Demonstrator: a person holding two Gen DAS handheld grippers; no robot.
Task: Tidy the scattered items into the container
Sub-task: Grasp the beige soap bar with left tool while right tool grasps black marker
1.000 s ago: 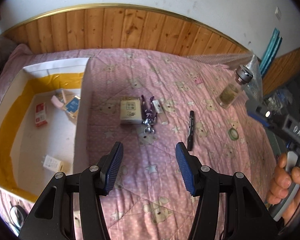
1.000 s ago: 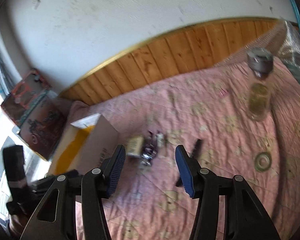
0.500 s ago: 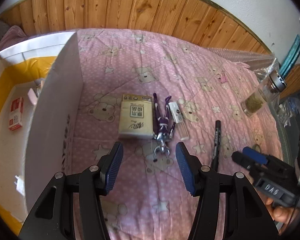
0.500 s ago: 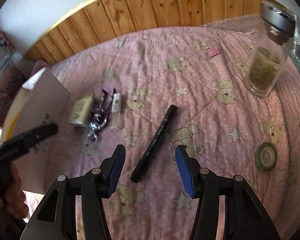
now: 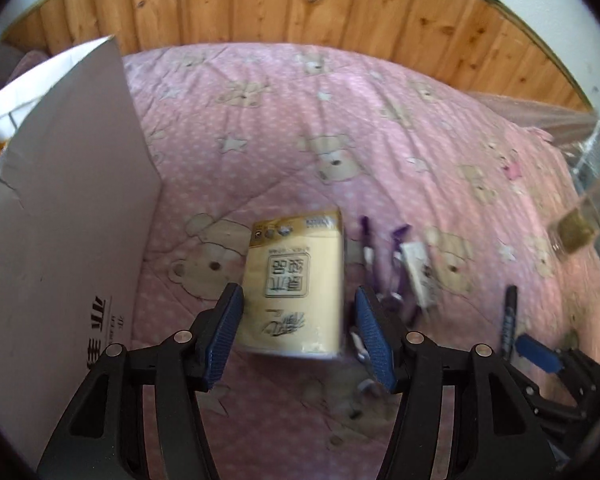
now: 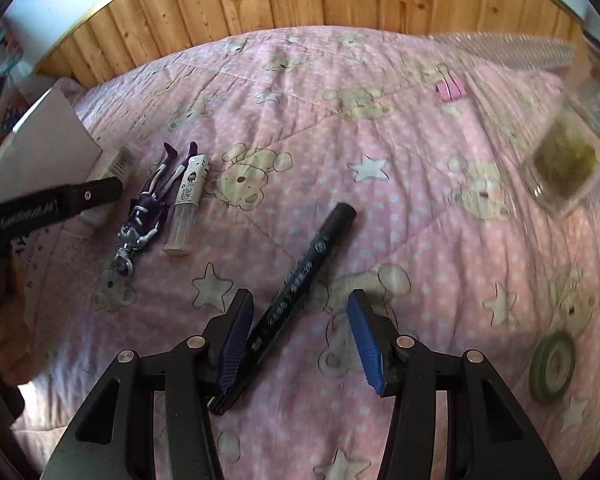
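My left gripper (image 5: pixel 296 334), jaws opening and gripping nothing, straddles the tissue pack (image 5: pixel 296 284); cardboard box (image 5: pixel 60 208) at 9 o'clock; my right gripper (image 6: pixel 300 340) gapes around the marker (image 6: pixel 296 280), unpinched

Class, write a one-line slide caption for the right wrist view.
Open right gripper straddles a black marker lying on the pink quilt.

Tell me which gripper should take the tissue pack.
Left. The left gripper has its fingers opening on either side of the tissue pack, beside the box wall. The right gripper is over the black marker.
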